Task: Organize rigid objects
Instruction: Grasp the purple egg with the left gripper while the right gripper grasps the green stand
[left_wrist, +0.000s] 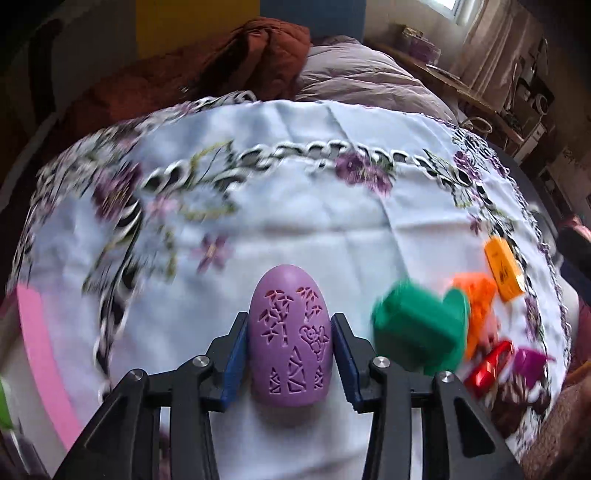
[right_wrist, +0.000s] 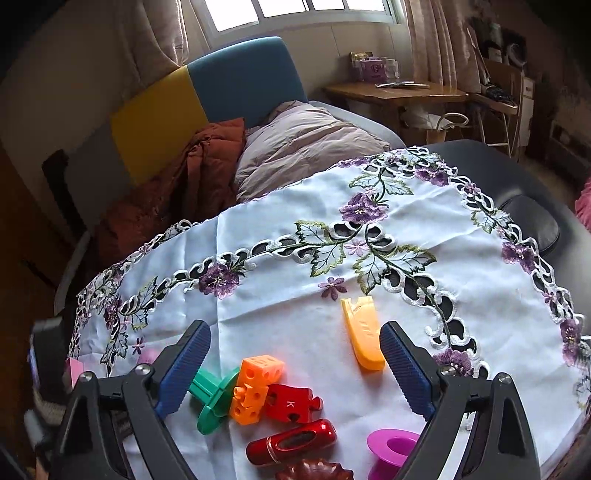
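Note:
A purple egg with cut-out patterns sits between the blue pads of my left gripper, which is shut on it over the white embroidered cloth. The egg is sharp while the cloth is blurred. My right gripper stands open above a cluster of toys: a green piece, an orange block, a red puzzle piece, a red tube and a magenta ring. A yellow-orange piece lies just inside its right finger. Nothing is between its pads.
In the left wrist view the green piece and orange block lie right of the egg. A pink object is at the cloth's left edge. A brown scalloped dish shows at the bottom. A bed with pillows lies beyond the table.

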